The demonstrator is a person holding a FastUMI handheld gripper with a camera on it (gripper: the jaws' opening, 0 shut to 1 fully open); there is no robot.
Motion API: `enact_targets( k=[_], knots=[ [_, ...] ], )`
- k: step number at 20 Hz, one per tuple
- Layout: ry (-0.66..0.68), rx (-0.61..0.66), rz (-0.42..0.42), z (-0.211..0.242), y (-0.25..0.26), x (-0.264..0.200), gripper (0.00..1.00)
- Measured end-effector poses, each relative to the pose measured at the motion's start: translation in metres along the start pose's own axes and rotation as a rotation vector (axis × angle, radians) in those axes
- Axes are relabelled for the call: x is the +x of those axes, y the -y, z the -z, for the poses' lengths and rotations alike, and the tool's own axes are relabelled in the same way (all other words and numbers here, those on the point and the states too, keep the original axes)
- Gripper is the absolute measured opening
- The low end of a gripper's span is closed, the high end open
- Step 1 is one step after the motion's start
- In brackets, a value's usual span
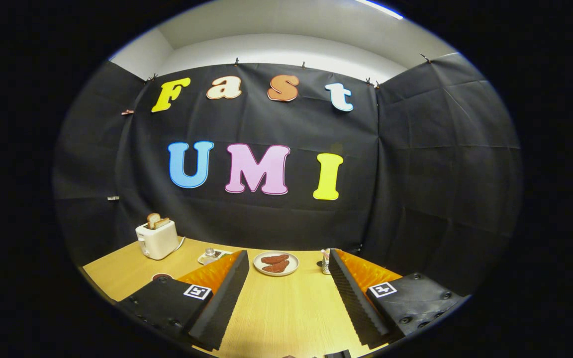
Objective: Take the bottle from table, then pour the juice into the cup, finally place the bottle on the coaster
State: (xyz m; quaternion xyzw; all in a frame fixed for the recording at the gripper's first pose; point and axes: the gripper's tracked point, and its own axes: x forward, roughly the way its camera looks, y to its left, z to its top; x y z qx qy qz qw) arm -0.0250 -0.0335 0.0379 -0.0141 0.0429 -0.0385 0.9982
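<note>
Pretty evenly lit from a ceiling strip light (pixel 378 8), worktop (pixel 286 308) bright and sharp, heavy fisheye bending at the edges.

Your camera rides on the tool (pixel 286 293), low over the desk (pixel 286 313), facing level toward the booth's back wall; both fingers spread wide in the foreground, far desk edge near.

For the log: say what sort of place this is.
Probably a staged breakfast table in a cloth-walled booth: a toaster with bread, a plate of food, black cloth behind. The gripper hangs open above the table.
</note>
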Motion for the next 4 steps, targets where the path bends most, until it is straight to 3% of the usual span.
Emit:
enact_targets(
  k=[4],
  knots=[
    [0.023, -0.016, -0.048, -0.008, -0.027, -0.005, 0.98]
  ],
)
